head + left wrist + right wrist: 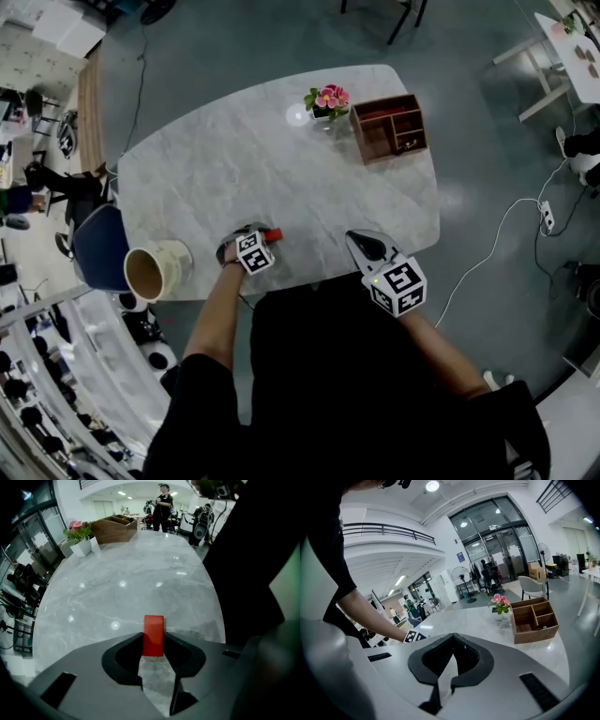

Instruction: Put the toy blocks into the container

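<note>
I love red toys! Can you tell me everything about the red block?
The block is plain bright red, a smooth-looking oblong with flat faces and no marks. It lies on the grey marbled table, near the edge closest to the person and far from the wooden box and flowers. The left hand-held gripper points down over it, with its two dark jaws closed against the block's long sides. The block's far end sticks out beyond them. Nothing else touches it.

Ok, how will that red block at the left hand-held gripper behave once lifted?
The red toy block looks rigid, with flat sides, so it probably won't deform or roll. It seems small and likely light. The left hand-held gripper grips only its near end, so it might pivot slightly.
</note>
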### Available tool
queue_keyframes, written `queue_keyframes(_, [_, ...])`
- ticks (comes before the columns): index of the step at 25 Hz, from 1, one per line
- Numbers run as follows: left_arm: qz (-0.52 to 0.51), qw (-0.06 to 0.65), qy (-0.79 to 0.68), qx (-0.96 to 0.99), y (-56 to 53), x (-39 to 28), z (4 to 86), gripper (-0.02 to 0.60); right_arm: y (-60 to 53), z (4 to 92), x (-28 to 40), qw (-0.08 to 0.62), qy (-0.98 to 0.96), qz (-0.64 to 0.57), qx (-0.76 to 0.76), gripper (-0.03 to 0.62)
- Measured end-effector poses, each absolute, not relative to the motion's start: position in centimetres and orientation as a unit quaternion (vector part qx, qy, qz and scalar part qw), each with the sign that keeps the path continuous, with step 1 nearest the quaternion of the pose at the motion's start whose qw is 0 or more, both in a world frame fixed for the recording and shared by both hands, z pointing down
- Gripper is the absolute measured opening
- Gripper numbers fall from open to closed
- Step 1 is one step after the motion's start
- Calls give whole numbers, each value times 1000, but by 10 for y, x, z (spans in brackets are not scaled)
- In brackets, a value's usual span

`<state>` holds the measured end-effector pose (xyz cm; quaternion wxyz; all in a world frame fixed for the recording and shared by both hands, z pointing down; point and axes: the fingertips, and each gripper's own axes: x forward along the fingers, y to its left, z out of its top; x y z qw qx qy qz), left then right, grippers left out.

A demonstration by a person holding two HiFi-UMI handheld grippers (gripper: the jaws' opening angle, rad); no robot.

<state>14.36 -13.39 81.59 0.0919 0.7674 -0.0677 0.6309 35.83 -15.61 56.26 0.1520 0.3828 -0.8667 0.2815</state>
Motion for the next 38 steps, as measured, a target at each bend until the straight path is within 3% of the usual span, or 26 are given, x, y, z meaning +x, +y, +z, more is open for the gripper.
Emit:
queue_keyframes(20, [542,198,-246,779,-108,46,717,127,-152,556,248,169,-922,245,247,0])
queue_keyframes(38, [511,220,-319,767,-51,-22,650,127,-109,529,120,191,-957,196,100,0])
